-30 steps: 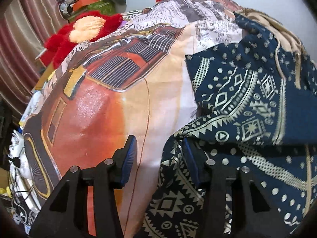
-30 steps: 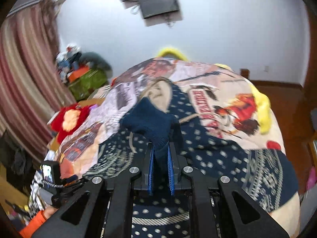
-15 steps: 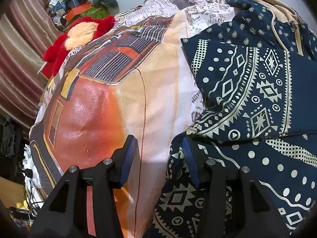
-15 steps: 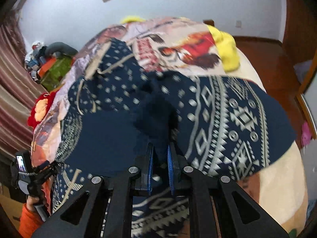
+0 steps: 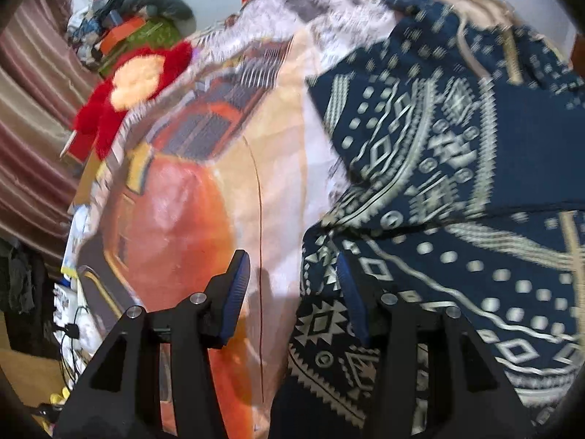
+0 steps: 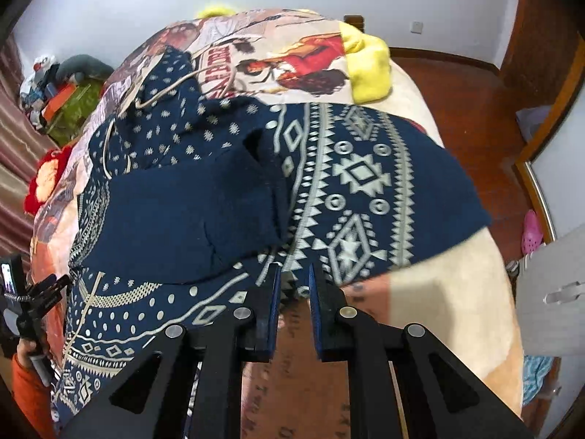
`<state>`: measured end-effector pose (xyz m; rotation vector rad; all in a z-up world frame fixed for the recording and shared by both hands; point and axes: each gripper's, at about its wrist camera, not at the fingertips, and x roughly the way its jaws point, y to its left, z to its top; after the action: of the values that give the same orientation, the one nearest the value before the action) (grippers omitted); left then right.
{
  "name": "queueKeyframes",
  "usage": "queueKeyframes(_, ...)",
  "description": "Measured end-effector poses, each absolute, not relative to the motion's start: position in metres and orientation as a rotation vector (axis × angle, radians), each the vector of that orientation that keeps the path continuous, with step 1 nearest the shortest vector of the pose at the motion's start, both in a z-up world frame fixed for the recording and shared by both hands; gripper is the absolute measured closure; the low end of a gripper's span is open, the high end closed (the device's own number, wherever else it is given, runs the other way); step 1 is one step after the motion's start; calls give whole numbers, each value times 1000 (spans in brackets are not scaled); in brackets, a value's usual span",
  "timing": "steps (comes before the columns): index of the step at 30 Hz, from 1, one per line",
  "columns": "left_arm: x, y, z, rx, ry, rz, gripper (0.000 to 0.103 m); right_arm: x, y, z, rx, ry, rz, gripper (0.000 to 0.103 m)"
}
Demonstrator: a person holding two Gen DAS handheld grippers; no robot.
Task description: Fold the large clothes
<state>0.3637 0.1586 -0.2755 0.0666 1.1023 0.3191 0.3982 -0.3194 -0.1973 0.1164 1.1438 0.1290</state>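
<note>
A navy sweater (image 6: 365, 175) with cream geometric patterns lies spread on a bed with a printed cover (image 5: 190, 212). Its plain navy sleeve (image 6: 182, 212) is folded across the body, and a hood with cream drawstrings (image 6: 161, 87) lies at the far end. My right gripper (image 6: 294, 285) is at the sweater's near edge, shut on a bit of navy cloth. My left gripper (image 5: 292, 285) stands open at the sweater's left edge. One of its fingers (image 5: 237, 285) is over the bedcover, the other (image 5: 347, 289) over the sweater, and neither pad presses the cloth.
A red plush toy (image 5: 135, 84) and a pile of boxes and bags (image 5: 139, 25) lie by the striped curtain (image 5: 33, 128). A yellow plush (image 6: 365, 69) lies at the bed's far end. Wooden floor (image 6: 457, 91) with a pink slipper (image 6: 532, 234) is to the right. A hand in an orange sleeve (image 6: 25, 376) holds the left gripper.
My right gripper came down toward the sweater's near edge, drawing the navy sleeve across the body. The left gripper rolled a little and stayed open at the left edge.
</note>
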Motion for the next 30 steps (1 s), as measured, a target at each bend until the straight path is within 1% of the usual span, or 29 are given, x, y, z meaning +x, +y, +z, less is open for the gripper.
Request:
queueKeyframes(4,366,149,-232,24,1024,268,51,395,-340,-180,185,1104,116,92)
queueKeyframes(6,370,142,-215,14,986,248,44,393,-352,-173,234,1083,114,92)
queueKeyframes(9,382,123,-194,-6,932,194,37,393,-376,-164,346,1063,117,92)
queueKeyframes(11,394,104,-187,-26,920,139,35,394,-393,-166,426,1066,109,92)
queueKeyframes(15,418,64,-197,-38,959,46,35,398,-422,-180,517,1107,60,92)
queueKeyframes(19,444,16,-225,21,1028,-40,35,401,-447,-204,601,1161,32,92)
queueKeyframes(25,470,-41,-265,99,1133,-131,35,417,-459,-222,582,1202,9,92)
queueKeyframes(30,470,-69,-273,192,1098,-142,35,427,-461,-224,562,1204,18,92)
